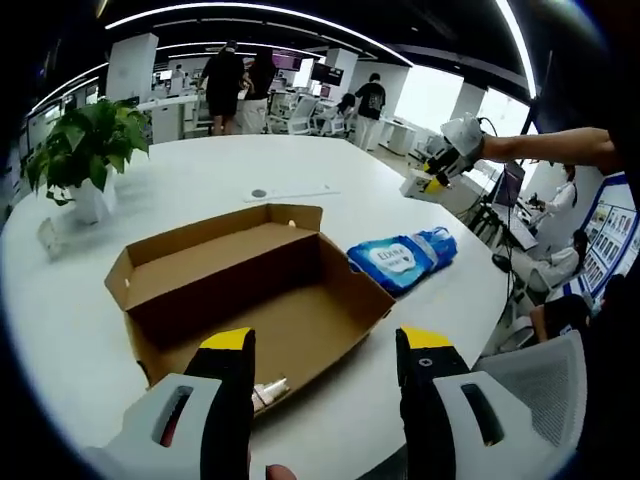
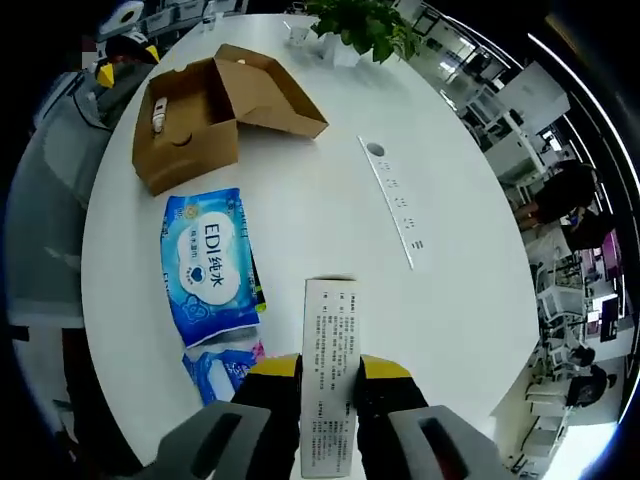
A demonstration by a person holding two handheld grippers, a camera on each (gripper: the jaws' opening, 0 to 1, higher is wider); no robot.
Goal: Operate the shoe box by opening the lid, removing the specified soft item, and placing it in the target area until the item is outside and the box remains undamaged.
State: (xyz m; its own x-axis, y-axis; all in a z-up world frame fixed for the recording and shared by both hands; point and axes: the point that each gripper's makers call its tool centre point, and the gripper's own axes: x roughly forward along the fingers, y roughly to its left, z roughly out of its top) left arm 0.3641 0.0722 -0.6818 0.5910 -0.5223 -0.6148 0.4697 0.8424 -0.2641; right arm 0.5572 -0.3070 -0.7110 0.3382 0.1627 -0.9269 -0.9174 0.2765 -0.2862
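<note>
gripping white packet (image 2: 331,370) | right gripper (image 2: 330,372) | shoe box (image 1: 262,290) lid open

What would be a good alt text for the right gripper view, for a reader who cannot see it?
The right gripper holds a flat white packet with printed text over a round white table. A blue wet-wipes pack lies on the table beside the open cardboard shoe box, which has a small item inside. A potted plant stands at the far edge.

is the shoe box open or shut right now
Open. The box has its lid folded back flat on the table, its brown inside exposed, with one small item in a corner.
</note>
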